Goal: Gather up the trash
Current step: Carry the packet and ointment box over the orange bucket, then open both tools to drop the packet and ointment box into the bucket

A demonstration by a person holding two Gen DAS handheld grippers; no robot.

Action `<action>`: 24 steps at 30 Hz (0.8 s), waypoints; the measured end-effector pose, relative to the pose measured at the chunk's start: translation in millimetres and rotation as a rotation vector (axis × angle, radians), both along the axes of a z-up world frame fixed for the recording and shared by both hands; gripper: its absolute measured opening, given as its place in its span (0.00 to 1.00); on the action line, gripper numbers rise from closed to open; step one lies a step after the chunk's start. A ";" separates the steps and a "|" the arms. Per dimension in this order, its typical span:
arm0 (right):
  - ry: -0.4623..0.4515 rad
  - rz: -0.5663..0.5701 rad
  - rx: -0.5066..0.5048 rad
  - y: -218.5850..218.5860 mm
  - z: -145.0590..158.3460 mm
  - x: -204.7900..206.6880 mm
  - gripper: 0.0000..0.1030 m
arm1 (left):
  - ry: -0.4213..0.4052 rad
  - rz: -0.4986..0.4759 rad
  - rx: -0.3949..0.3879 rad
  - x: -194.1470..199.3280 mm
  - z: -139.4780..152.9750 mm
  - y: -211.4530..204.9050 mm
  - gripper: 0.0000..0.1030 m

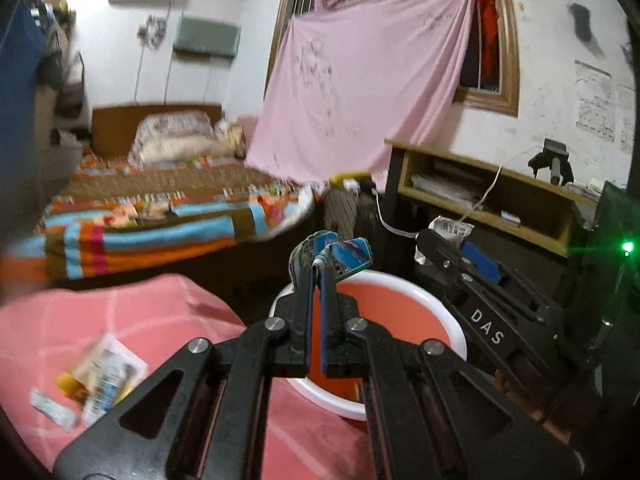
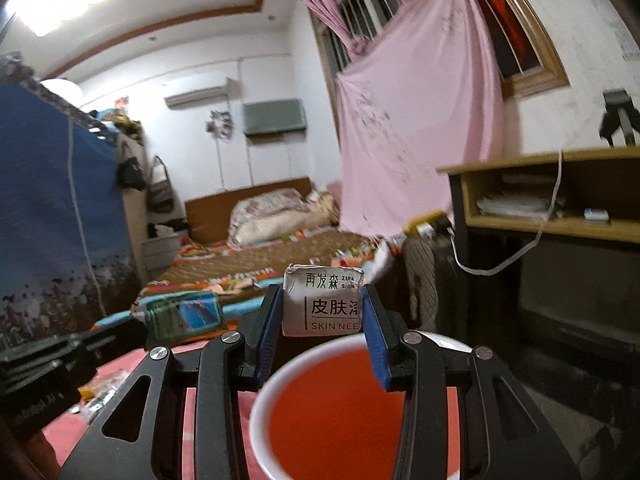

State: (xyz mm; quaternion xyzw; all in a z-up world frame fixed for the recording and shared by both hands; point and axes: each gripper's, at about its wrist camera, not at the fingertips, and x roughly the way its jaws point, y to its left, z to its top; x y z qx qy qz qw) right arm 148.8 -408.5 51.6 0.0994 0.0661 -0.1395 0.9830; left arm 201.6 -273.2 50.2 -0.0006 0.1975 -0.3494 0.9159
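A crumpled blue wrapper (image 1: 332, 256) is pinched tight by the left tool (image 1: 318, 268), with its fingers pressed almost together. The wrapper is held up above the far rim of the red basin (image 1: 456, 332), which has a white edge. In the right wrist view the same wrapper (image 2: 184, 316) is seen at the tip of the other tool, off to the left.

A small white box (image 2: 324, 304) with printed letters is squeezed between the blue pads of the right tool (image 2: 323, 312). The box is held above the far rim of the basin (image 2: 264, 396) too.

The basin is set on a pink cloth (image 1: 160, 320). More trash (image 1: 92, 380), some packets in a loose pile, is left on the cloth near its left edge. That pile is blurred, so the pieces cannot be told apart.

The step in hand seems to be the drop: both pieces have been carried to the basin but are not yet let go. Next, each tool would need to be brought a bit more over the middle of the basin and then spread apart, so the wrapper and the box fall inside and not over the far rim. After that, the pile on the cloth is left to be picked up.
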 end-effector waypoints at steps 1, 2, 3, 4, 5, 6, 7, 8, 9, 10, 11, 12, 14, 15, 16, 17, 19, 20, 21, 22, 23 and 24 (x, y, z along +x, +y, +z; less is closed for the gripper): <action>0.020 -0.009 0.009 -2.6 -2.1 2.8 0.36 | 0.024 -0.005 0.007 3.3 -3.0 -4.5 0.00; 0.035 -0.015 0.014 -3.3 -4.4 3.1 0.37 | 0.047 -0.008 0.013 6.0 -6.6 -7.4 0.00; 0.048 -0.020 0.018 -4.7 -6.4 3.8 0.37 | 0.082 -0.010 0.021 10.7 -11.2 -11.6 0.00; 0.066 -0.027 0.024 -6.3 -8.4 6.0 0.38 | 0.104 -0.010 0.027 13.2 -14.2 -15.2 0.00; 0.078 -0.030 0.028 -6.4 -11.9 5.1 0.38 | 0.131 -0.013 0.031 16.6 -16.8 -17.9 0.00; 0.089 -0.033 0.033 -7.2 -13.4 6.1 0.38 | 0.163 -0.020 0.031 20.0 -19.5 -21.7 0.00; 0.099 -0.035 0.039 -8.3 -14.6 7.0 0.38 | 0.186 -0.024 0.028 22.6 -21.7 -23.5 0.00; 0.107 -0.037 0.044 -8.7 -16.2 6.5 0.38 | 0.199 -0.028 0.026 23.9 -23.4 -24.2 0.00; 0.117 -0.039 0.048 -9.9 -17.4 7.7 0.38 | 0.222 -0.038 0.027 26.0 -25.9 -27.2 0.00; 0.124 -0.040 0.052 -11.4 -18.7 8.3 0.38 | 0.233 -0.042 0.029 27.4 -27.1 -29.1 0.00; 0.133 -0.042 0.057 -12.5 -20.3 9.1 0.39 | 0.246 -0.046 0.034 28.7 -29.3 -31.7 0.00; 0.139 -0.043 0.060 -12.8 -21.4 9.1 0.39 | 0.251 -0.047 0.038 29.9 -29.3 -33.3 0.00; 0.152 -0.048 0.067 -14.5 -23.6 10.0 0.39 | 0.262 -0.047 0.047 31.9 -31.5 -36.8 0.00; 0.158 -0.049 0.071 -15.7 -24.7 10.1 0.39 | 0.270 -0.048 0.050 33.1 -32.8 -38.1 0.00; 0.163 -0.051 0.076 -16.9 -25.7 10.1 0.39 | 0.277 -0.049 0.051 34.1 -33.5 -38.9 0.00; 0.167 -0.053 0.080 -18.0 -26.1 11.1 0.40 | 0.285 -0.050 0.056 34.7 -34.8 -40.0 0.00; 0.173 -0.056 0.086 -20.0 -27.1 11.1 0.41 | 0.290 -0.056 0.063 36.2 -35.2 -40.9 0.00; 0.176 -0.060 0.090 -21.0 -27.0 11.6 0.42 | 0.289 -0.058 0.066 36.0 -35.1 -41.2 0.00; 0.180 -0.062 0.094 -22.0 -27.7 11.5 0.42 | 0.288 -0.061 0.069 35.6 -35.0 -41.7 0.00; 0.183 -0.062 0.098 -22.9 -28.6 11.4 0.43 | 0.290 -0.064 0.072 35.5 -34.8 -42.3 0.00; 0.186 -0.064 0.100 -24.4 -29.0 11.7 0.45 | 0.292 -0.066 0.072 35.6 -34.7 -42.6 0.00; 0.189 -0.066 0.103 -25.3 -29.5 11.5 0.45 | 0.293 -0.064 0.071 36.3 -34.9 -42.5 0.00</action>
